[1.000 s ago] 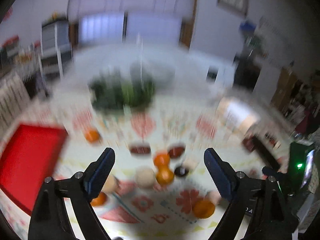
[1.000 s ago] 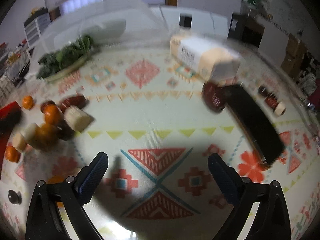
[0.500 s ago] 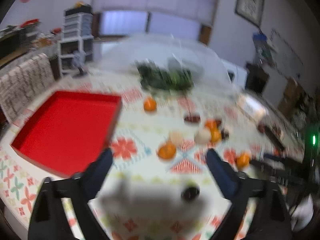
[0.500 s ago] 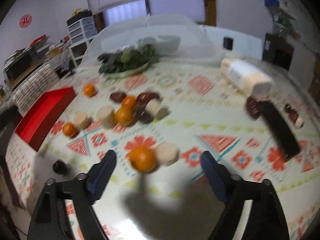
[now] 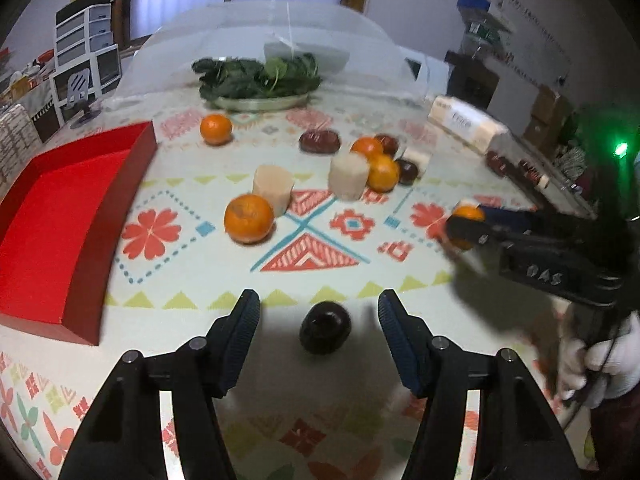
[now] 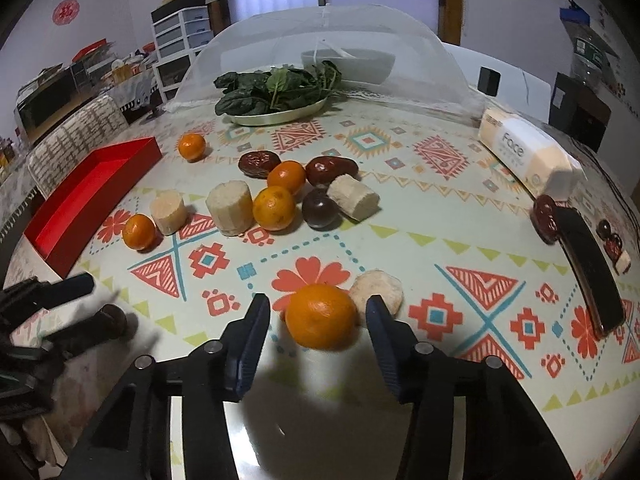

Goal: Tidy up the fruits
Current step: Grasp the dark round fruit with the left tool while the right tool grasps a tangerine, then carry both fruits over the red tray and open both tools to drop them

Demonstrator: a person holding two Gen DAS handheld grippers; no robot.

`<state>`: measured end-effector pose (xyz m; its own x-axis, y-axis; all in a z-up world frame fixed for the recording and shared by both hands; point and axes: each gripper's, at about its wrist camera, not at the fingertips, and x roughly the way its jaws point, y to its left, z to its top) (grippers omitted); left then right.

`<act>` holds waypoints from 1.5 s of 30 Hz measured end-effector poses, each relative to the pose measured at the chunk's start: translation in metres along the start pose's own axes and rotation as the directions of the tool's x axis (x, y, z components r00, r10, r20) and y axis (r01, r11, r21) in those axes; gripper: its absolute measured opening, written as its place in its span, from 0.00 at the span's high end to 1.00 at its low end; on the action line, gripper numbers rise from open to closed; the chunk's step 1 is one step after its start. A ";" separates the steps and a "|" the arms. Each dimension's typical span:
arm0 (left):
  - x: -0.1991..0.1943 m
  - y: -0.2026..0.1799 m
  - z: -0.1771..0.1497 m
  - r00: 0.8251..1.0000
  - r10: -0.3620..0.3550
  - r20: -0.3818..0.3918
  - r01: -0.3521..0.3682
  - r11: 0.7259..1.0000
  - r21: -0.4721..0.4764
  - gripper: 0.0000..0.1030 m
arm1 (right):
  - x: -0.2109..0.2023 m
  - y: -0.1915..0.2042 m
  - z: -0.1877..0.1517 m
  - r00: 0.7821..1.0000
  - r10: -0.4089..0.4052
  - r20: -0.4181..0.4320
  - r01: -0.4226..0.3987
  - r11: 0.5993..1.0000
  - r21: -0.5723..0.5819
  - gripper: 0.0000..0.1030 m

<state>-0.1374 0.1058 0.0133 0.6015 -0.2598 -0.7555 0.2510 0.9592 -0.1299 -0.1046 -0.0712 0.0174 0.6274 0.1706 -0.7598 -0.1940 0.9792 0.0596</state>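
Tongs first: my left gripper (image 5: 319, 318) has just been closing, jaws half spread around a dark plum (image 5: 325, 332) at lower centre, pads clear of it. My right gripper (image 6: 319, 312) has likewise been narrowing around an orange (image 6: 321, 316), gaps showing either side. Red tray (image 5: 60, 216) sits at left.

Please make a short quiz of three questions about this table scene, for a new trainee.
1. True or false: the red tray already holds fruit.
2. What lies between the fingers of the left claw? A) orange B) dark plum C) banana piece
3. Fill in: the right claw brackets an ____.

Key: 1 false, the tray is empty. 2 B, the plum. 3 orange. Both claws have just been closing; no pad touches yet.
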 end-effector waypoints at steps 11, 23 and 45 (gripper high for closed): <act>-0.019 0.012 0.001 0.998 -0.045 0.037 0.047 0.998 -0.045 0.78 | -0.016 0.011 -0.004 0.999 -0.023 0.030 0.024 0.999 -0.025 0.63; -0.101 0.146 0.029 0.971 0.127 0.204 -0.062 0.953 -0.296 0.78 | -0.053 0.106 0.049 0.963 0.262 0.067 -0.254 0.961 -0.108 0.63; -0.084 0.287 0.013 0.960 0.270 0.081 -0.192 0.838 -0.511 0.66 | 0.064 0.291 0.058 0.858 0.474 -0.196 -0.504 0.849 -0.156 0.61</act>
<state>-0.1057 0.4017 0.0480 0.7062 0.0005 -0.7080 -0.2932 0.9104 -0.2919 -0.0771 0.2315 0.0239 0.2988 0.5890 -0.7509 -0.5986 0.7285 0.3331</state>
